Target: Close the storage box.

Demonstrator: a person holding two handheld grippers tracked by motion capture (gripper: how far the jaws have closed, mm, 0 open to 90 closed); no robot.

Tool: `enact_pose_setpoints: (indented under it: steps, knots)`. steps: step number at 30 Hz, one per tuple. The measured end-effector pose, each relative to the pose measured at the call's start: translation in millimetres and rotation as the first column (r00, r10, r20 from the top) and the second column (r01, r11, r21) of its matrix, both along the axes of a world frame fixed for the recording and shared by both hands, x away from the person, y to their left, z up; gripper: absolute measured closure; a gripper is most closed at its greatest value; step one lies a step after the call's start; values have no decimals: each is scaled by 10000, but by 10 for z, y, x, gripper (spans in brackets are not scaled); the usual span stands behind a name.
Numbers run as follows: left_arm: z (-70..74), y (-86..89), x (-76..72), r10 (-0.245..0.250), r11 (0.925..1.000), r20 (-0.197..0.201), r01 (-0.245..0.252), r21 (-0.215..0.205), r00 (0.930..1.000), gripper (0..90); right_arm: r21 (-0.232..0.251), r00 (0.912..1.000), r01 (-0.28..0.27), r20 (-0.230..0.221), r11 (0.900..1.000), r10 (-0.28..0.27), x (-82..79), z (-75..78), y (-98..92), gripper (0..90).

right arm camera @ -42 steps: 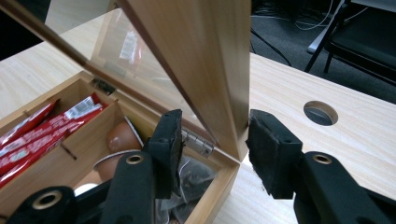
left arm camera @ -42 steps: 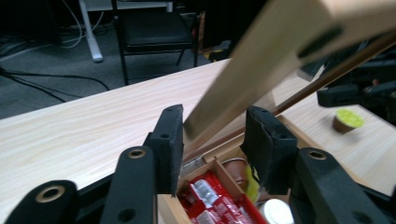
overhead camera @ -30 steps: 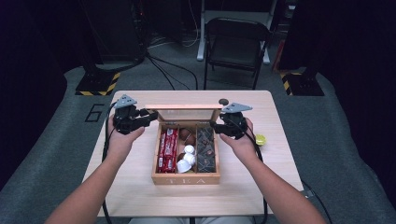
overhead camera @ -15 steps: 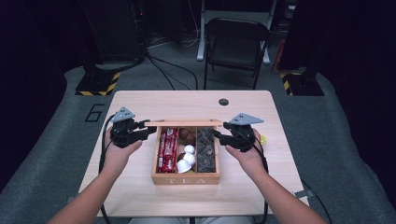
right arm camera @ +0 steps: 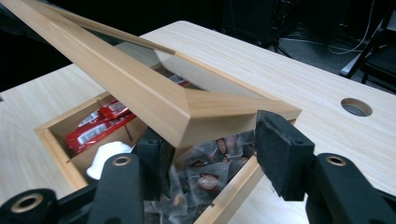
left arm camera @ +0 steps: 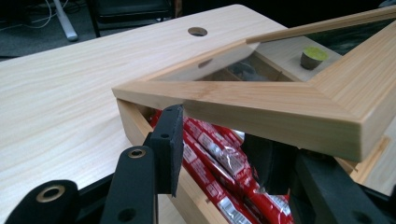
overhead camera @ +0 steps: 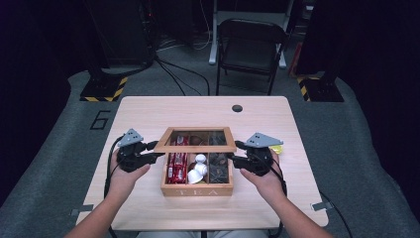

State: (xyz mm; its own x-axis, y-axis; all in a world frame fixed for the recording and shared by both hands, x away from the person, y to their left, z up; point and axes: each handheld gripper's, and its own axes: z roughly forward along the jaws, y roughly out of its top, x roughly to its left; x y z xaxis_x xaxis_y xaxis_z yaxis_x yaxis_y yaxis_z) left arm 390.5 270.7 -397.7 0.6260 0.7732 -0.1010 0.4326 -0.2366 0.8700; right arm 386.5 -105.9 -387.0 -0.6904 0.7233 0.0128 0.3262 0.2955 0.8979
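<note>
A wooden tea box [overhead camera: 197, 190] stands mid-table with its glass-paned lid [overhead camera: 195, 147] tilted halfway down over it. My left gripper [overhead camera: 154, 150] holds the lid's left front corner; in the left gripper view the lid [left arm camera: 261, 107] sits between the pads [left arm camera: 169, 140] over red packets [left arm camera: 210, 149]. My right gripper [overhead camera: 234, 152] holds the right front corner. Its jaws have just been closing, with the lid corner [right arm camera: 224, 112] between them and one pad [right arm camera: 280, 149] against its end. Inside lie red packets [overhead camera: 176, 166], white pods [overhead camera: 198, 168] and dark wrapped sweets [overhead camera: 218, 168].
A small yellow-topped object [overhead camera: 276, 148] sits on the table right of the box, close behind the right hand. A cable hole [overhead camera: 237, 108] is in the table's far part. A folding chair [overhead camera: 250, 44] stands beyond the table.
The lid has swung from nearly upright down toward the box, and both hands have come toward me and lower with it.
</note>
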Motion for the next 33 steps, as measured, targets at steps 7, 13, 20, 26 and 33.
enact_pose_setpoints:
  steps: [7, 13, 20, 26, 33]
  knots:
    - [-104, -5, -123, -48, 10000, 11, 48, 58, 10000, 570, -84, 9999, -100, -141, 9999, 99, -120, -85, -21, 502]
    - [-192, -17, -234, -113, 9996, -4, 113, 253, 9999, 567, -194, 9993, -241, -285, 9995, 235, -187, -194, -32, 505]
    - [-277, -15, -354, -301, 9987, 90, 297, 421, 9995, 560, -317, 9986, -323, -426, 9990, 310, -246, -307, -36, 505]
    - [-294, -35, -457, -533, 9976, 118, 527, 441, 9985, 565, -414, 9983, -362, -466, 9985, 343, -294, -360, -34, 505]
    - [-379, -43, -503, -501, 9981, -6, 501, 369, 9987, 564, -347, 9980, -312, -557, 9989, 292, -355, -430, -39, 505]
